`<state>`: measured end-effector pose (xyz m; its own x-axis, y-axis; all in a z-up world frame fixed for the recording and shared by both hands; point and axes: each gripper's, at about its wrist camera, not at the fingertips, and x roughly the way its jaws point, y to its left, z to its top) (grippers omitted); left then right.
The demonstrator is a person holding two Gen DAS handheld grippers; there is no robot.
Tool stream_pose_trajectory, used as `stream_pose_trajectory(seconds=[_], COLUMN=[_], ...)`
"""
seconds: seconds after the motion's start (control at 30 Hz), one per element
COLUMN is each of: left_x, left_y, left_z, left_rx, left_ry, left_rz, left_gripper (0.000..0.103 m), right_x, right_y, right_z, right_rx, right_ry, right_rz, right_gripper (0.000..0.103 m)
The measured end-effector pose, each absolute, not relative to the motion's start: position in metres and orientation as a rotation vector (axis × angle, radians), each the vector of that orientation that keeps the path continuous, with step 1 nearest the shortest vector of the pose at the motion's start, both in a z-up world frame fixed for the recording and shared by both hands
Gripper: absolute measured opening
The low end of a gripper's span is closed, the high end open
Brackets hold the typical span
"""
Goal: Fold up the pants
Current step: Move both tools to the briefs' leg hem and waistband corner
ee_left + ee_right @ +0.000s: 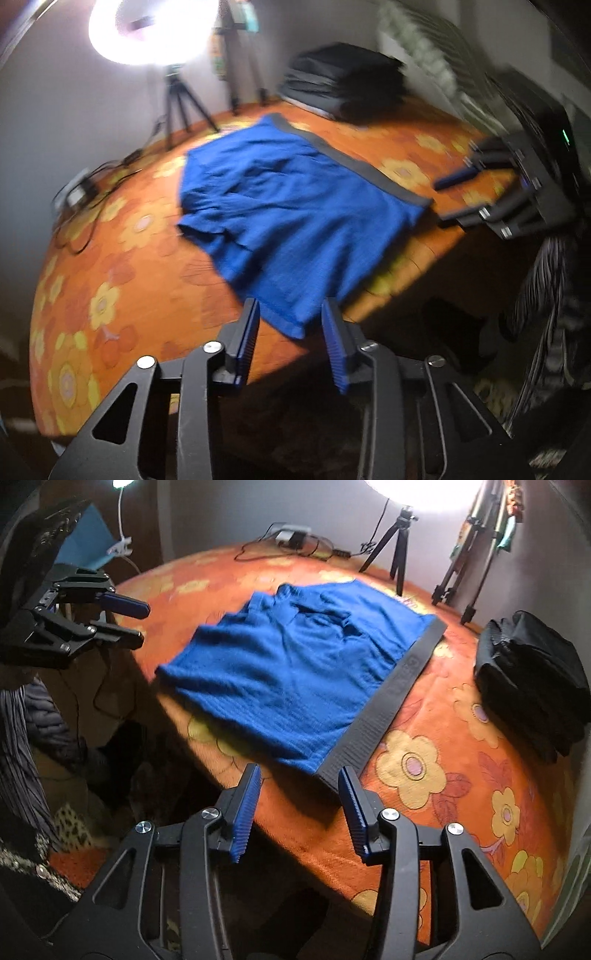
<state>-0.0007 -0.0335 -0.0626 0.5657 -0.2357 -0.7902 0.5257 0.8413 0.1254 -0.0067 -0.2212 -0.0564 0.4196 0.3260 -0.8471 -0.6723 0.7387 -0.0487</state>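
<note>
Pants (295,672) lie between a black bag (535,679) and tripod (397,542), both tongs (290,332) (301,801) open, empty.

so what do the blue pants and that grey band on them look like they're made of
Blue pants: soft matte knit, judging by the fine ribbing and limp wrinkles; probably cotton-like, though blur leaves it open. Grey waistband: denser ribbed elastic by its look, flat and stiff-edged, with a faint woven-in mark.

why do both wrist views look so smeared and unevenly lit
Left wrist view: motion blur softens the blue pants and the right gripper, and the ring light blows out to white glare. Right wrist view: the pants are also blurred, the light flares at the top edge, and a dark shadow falls across the near edge of the orange floral cover; fisheye bends both.
</note>
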Motion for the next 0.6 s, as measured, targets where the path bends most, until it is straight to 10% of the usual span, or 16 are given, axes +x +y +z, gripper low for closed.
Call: stream_pose_trajectory(seconds=[0.6], left_x=[0.026], left_y=[-0.044], left_z=[-0.101], left_rx=[0.409], left_ry=[0.995], left_rz=[-0.536], left_gripper=[0.026], right_x=[0.012], right_y=[-0.216], right_z=[-0.077], right_rx=[-0.469], right_ry=[1.014], right_rz=[0.692], right_gripper=[0.036])
